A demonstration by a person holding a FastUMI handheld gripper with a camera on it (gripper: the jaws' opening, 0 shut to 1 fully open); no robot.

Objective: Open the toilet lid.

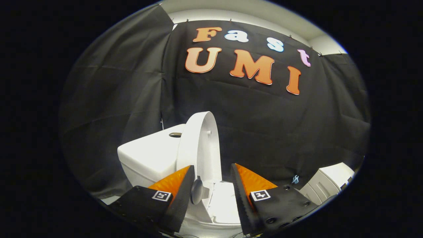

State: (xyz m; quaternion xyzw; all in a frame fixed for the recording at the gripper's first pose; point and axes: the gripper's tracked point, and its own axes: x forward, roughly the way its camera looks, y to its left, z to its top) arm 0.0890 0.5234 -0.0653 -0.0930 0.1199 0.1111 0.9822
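Tank (148, 155) sitting at 10 o'clock from the fingers, the lid (200, 145) standing nearly upright against it at about 11 o'clock, edge-on just beyond the left finger, seat (224, 201) lying flat between the fingers. Gripper (212, 190) hanging wide open, gripping nothing, the lid's edge passing close by the left fingertip; contact hard to tell. Lid looking as good as open, so best nudging it gently back till it is leaning on the tank, keeping the fingers apart, not snagging the seat; white unit (327, 185) sitting at 3 o'clock.
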